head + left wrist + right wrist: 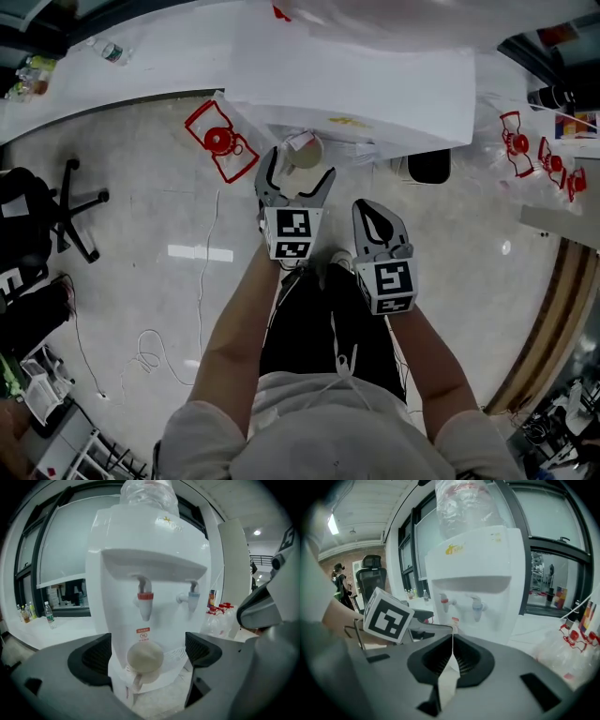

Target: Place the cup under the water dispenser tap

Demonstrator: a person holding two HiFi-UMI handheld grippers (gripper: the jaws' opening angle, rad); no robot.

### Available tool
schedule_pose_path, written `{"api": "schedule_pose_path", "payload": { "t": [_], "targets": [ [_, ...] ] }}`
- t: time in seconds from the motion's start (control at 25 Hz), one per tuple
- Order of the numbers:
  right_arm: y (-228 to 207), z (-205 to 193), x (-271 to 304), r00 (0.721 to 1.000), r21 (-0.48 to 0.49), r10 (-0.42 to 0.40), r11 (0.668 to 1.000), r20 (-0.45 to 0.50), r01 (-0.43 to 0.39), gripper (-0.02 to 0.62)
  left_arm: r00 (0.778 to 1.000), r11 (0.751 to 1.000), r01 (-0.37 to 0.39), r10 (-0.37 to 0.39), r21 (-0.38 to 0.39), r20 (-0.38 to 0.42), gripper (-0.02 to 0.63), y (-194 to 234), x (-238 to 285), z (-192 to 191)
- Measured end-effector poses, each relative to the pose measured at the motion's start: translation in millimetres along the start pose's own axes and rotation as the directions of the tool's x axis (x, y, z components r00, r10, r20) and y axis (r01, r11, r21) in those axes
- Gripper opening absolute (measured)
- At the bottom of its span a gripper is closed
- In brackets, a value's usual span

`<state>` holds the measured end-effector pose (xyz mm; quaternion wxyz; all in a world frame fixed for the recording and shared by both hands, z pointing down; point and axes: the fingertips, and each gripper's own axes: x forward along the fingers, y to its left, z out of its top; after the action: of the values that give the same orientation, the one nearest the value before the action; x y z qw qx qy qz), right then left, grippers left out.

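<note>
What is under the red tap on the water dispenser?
A pale cup stands on the drip tray, directly below the red tap. The cup covers the part of the tray beneath it, and whether it holds water cannot be told.

Bottle point(149, 494) atop water dispenser point(140, 536), top cropped.

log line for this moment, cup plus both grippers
cup: on water dispenser tray under red tap | left gripper: open, clear of cup | right gripper: shut, empty
</note>
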<state>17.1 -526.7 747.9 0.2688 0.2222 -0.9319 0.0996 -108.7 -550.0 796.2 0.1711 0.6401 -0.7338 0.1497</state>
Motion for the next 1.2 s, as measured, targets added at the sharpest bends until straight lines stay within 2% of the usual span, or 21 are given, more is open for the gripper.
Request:
{"api": "schedule_pose_path", "payload": {
  "t": [0.16, 0.2, 0.28, 0.32, 0.44, 0.64, 0.84, 1.08, 1.2],
  "targets": [
    [11, 26, -25, 1.0, 0.019, -0.003, 1.0, 0.005, 0.003, 0.029, 0.999, 0.998, 0.02, -0.022, -0.063, -0.034, 0.464, -10, -44, 20],
    [14, 32, -31, 1.0, 0.025, -0.005, 1.0, 0.004, 0.005, 0.029, 0.999, 0.996, 0.016, -0.02, -0.085, -0.048, 0.428, -10, -55, 24],
    [20, 47, -41, 1.0, 0.036, -0.006, 0.999, 0.006, 0.006, 0.029, 0.998, 0.992, -0.008, -0.001, -0.123, -0.07, 0.277, -7, -75, 32],
    [23, 54, -46, 1.0, 0.041, -0.004, 0.999, 0.01, 0.004, 0.029, 0.997, 0.991, -0.017, 0.007, -0.133, -0.077, 0.234, -6, -84, 36],
    [29, 77, -59, 1.0, 0.047, -0.005, 0.999, 0.027, 0.004, 0.029, 0.996, 0.991, -0.015, 0.003, -0.134, -0.086, 0.176, -6, -106, 53],
    [29, 111, -80, 0.998, 0.067, -0.033, 0.997, 0.058, 0.029, 0.029, 0.999, 0.986, -0.017, 0.009, -0.166, -0.048, 0.069, -8, -141, 95],
    [31, 158, -97, 0.996, 0.059, -0.046, 0.997, 0.076, 0.041, 0.029, 0.999, 0.987, 0.041, -0.04, -0.153, 0.008, 0.029, -9, -165, 154],
    [39, 211, -135, 0.988, 0.042, -0.068, 0.997, 0.141, 0.063, 0.029, 0.988, 0.993, 0.114, -0.113, 0.001, 0.109, 0.021, -17, -204, 221],
    [43, 239, -154, 0.977, 0.028, -0.082, 0.997, 0.197, 0.078, 0.029, 0.976, 0.991, 0.135, -0.136, 0.017, 0.172, 0.02, -15, -223, 252]
  ]
}}
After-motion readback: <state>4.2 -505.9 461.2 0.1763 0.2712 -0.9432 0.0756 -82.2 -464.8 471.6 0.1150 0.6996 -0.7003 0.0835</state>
